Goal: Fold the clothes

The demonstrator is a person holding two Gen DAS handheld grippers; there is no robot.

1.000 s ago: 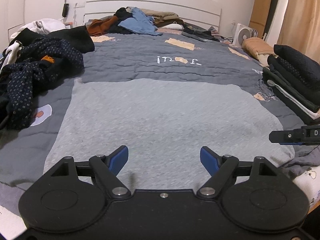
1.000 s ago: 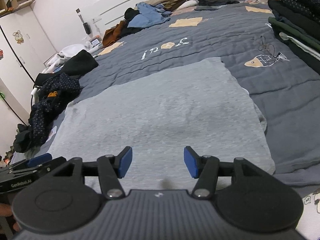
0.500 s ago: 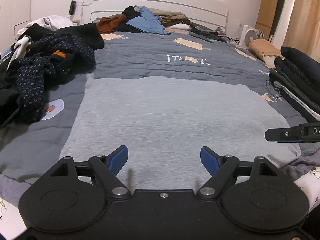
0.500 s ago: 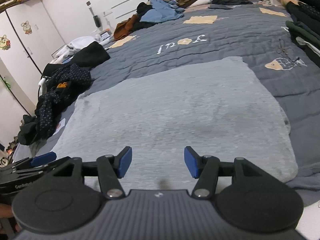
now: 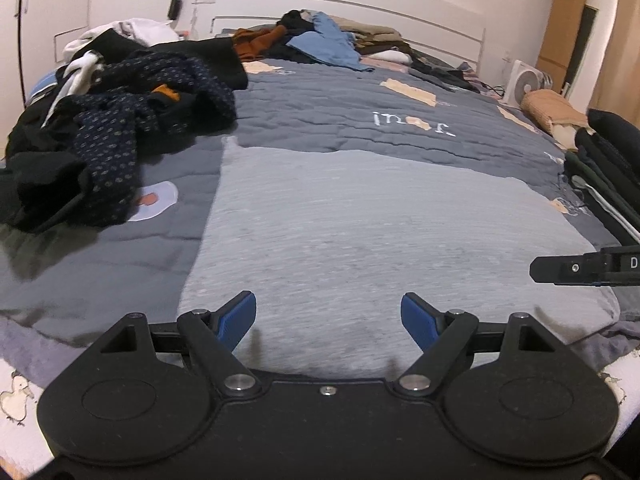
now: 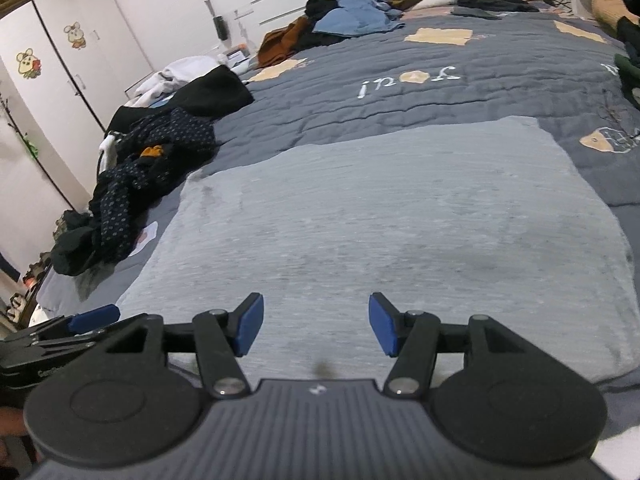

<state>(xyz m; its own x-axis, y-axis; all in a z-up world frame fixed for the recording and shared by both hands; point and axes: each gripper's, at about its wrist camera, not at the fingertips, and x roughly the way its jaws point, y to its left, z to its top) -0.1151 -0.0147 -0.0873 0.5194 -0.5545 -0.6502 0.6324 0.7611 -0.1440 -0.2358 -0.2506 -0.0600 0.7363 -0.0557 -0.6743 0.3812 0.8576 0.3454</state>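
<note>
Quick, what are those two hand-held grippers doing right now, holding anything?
Left hand-held gripper: open, empty, over the grey garment.
Right hand-held gripper: open, empty, over the same garment.

I am in a home bedroom; a bed (image 5: 320, 120) with a grey quilted cover fills the space ahead of me, its white slatted headboard (image 5: 360, 12) against the far wall; heaps of loose clothes (image 5: 120, 120) lie on the left side and more clothes (image 5: 332, 40) at the far end; a folded stack (image 5: 608, 168) sits at the right edge; a white wardrobe (image 6: 68, 64) with cartoon stickers stands to the left; a small white fan (image 5: 524, 84) waits at the far right, near a curtain.
</note>
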